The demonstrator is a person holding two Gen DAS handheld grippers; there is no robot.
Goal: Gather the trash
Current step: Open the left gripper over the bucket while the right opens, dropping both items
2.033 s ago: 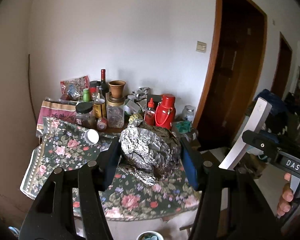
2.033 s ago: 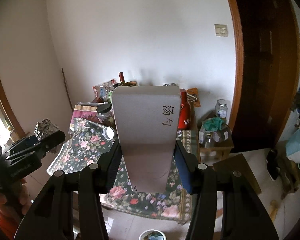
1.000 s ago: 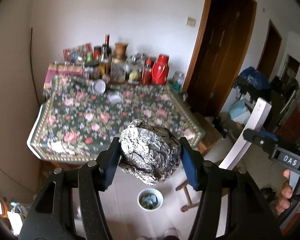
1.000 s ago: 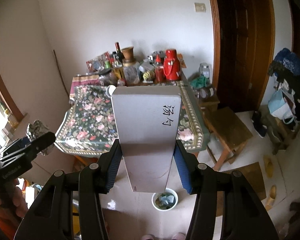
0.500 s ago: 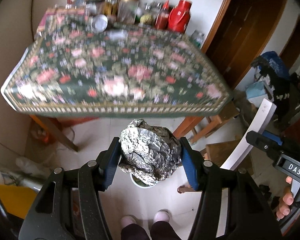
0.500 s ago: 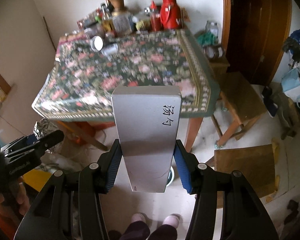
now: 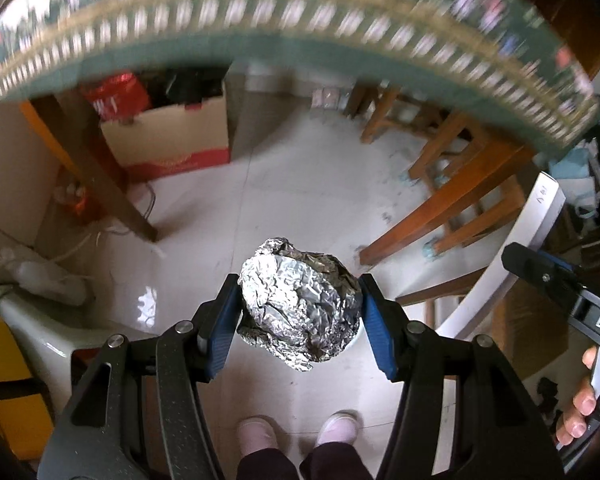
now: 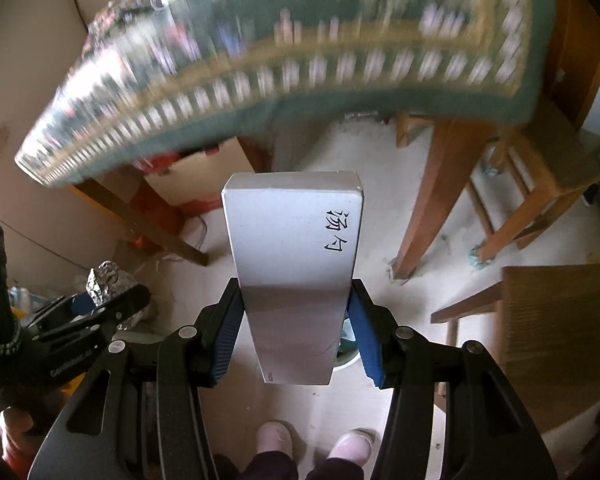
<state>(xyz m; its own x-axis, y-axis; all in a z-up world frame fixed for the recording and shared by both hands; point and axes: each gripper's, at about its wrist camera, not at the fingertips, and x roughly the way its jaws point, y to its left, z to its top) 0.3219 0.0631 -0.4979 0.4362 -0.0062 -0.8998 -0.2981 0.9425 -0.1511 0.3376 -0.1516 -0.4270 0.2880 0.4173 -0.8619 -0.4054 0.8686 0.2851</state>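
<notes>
Left wrist view: the left tool (image 7: 300, 318) points steeply down at the pale tiled floor (image 7: 300, 184), its 2 blue pads (image 7: 222, 330) clamped on a crumpled ball of foil (image 7: 300, 306) that sits in the lower middle of the frame. Below the ball, at the bottom edge, are the person's 2 pale slippers (image 7: 256, 434). Across the top of the frame runs the blurred fringe of the floral cloth (image 7: 292, 12) that covers the worktop, with wooden legs (image 7: 96, 168) beneath it. A cardboard box (image 7: 172, 136) with a red band stands on the floor in the upper left. At the right edge, the right tool (image 7: 540, 264) holds a long white box (image 7: 512, 248), and fingers (image 7: 580, 400) grip its handle.

Right wrist view: the right tool (image 8: 296, 320) also points down, its blue pads (image 8: 362, 334) pressed against both sides of the white box (image 8: 296, 256), which stands upright in the centre of the frame and carries 2 handwritten characters on its right side. Behind the box's lower right corner, part of a white bowl-like rim (image 8: 346, 360) shows on the floor; its contents cannot be made out. The blurred cloth (image 8: 300, 52) fills the top. A wooden stool (image 8: 540, 176) stands at the right, and a brown board (image 8: 560, 332) lies lower right. At the left edge, the left tool (image 8: 108, 300) holds the foil ball (image 8: 108, 284).
</notes>
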